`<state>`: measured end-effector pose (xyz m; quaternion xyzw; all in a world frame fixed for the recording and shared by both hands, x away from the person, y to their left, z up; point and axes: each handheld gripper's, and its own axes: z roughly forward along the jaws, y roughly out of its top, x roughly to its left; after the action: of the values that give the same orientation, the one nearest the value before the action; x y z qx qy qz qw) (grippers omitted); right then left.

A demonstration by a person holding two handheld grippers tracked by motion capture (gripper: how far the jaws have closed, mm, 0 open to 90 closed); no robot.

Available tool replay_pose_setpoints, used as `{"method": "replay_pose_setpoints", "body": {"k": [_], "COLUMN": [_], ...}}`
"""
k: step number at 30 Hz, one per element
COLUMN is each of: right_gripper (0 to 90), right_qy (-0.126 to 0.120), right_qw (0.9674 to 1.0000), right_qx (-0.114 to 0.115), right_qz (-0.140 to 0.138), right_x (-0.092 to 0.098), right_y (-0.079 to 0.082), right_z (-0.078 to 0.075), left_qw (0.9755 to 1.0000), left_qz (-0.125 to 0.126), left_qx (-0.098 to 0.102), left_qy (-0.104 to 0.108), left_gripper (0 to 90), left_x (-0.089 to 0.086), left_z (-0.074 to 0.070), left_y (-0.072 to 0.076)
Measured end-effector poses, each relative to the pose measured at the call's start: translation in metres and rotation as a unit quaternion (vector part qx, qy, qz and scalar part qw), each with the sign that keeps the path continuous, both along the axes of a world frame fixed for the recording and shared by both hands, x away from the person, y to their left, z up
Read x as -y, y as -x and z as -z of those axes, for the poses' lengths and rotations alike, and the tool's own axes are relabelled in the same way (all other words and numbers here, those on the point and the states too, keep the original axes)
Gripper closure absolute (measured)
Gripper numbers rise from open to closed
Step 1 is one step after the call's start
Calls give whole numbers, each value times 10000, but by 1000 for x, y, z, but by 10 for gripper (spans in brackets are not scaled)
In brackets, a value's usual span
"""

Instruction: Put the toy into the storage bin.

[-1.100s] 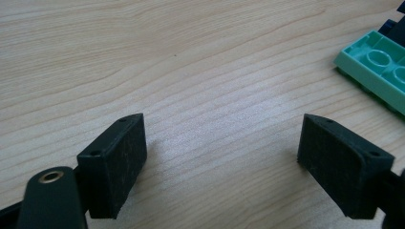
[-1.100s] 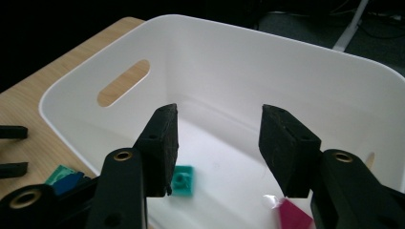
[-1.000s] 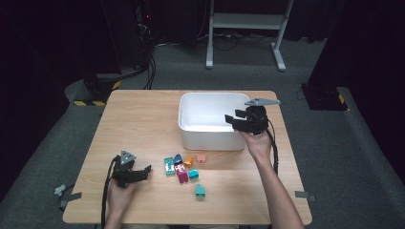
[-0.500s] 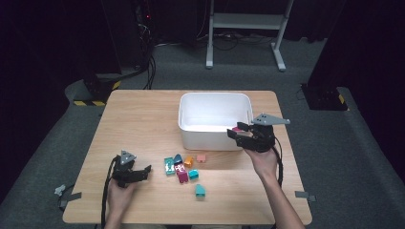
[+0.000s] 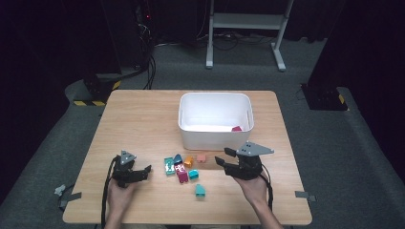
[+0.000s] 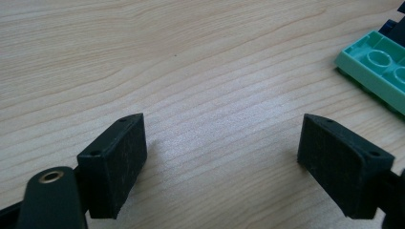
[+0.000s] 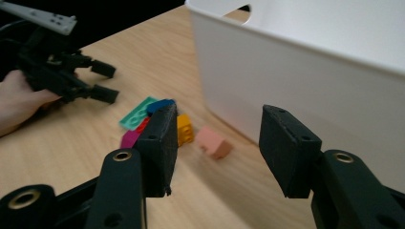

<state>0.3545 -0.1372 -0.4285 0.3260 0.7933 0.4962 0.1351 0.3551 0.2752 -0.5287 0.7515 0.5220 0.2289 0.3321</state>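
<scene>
Nearest, the right gripper (image 7: 215, 152) has been narrowing its jaws, nothing between them. Beyond lies a pink brick (image 7: 215, 142), just beside the white bin (image 7: 305, 86): judged light, rigid, smooth; pinch its flat sides. Far left, the left gripper (image 5: 145, 171) rests with jaws apart.

Dark grey carpeted floor (image 5: 334, 157) surrounds the light wooden surface (image 5: 143, 114); beyond stand a white metal stand (image 5: 243, 21), tangled black cables (image 5: 148, 62), and black surroundings.
</scene>
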Motion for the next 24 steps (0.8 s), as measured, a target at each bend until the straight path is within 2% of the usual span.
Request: {"method": "replay_pose_setpoints", "body": {"k": [6, 10, 11, 14, 19, 24], "right_gripper": [480, 479, 479, 477, 474, 470], "right_qy": [-64, -77, -77, 4, -50, 26], "right_qw": [10000, 9995, 9995, 9991, 9982, 9979], "right_qx": [-20, -244, -244, -343, -462, -424], "right_qz": [-72, -194, -194, -262, -370, -487], "right_x": [-5, -12, -12, -20, -26, -33], "right_y": [16, 28, 28, 34, 37, 42], "right_z": [18, 39, 39, 53, 63, 67], "left_qw": [10000, 10000, 10000, 10000, 10000, 10000], "left_qz": [0, -3, -3, -13, -13, -14], "left_qx": [0, 0, -3, -1, 0, -1], "left_qy": [0, -2, 0, 1, 2, 4], "left_gripper": [170, 171, 171, 171, 171, 171], "left_x": [0, 0, 0, 0, 0, 0], "left_z": [0, 0, 0, 0, 0, 0], "left_y": [0, 0, 0, 0, 0, 0]}}
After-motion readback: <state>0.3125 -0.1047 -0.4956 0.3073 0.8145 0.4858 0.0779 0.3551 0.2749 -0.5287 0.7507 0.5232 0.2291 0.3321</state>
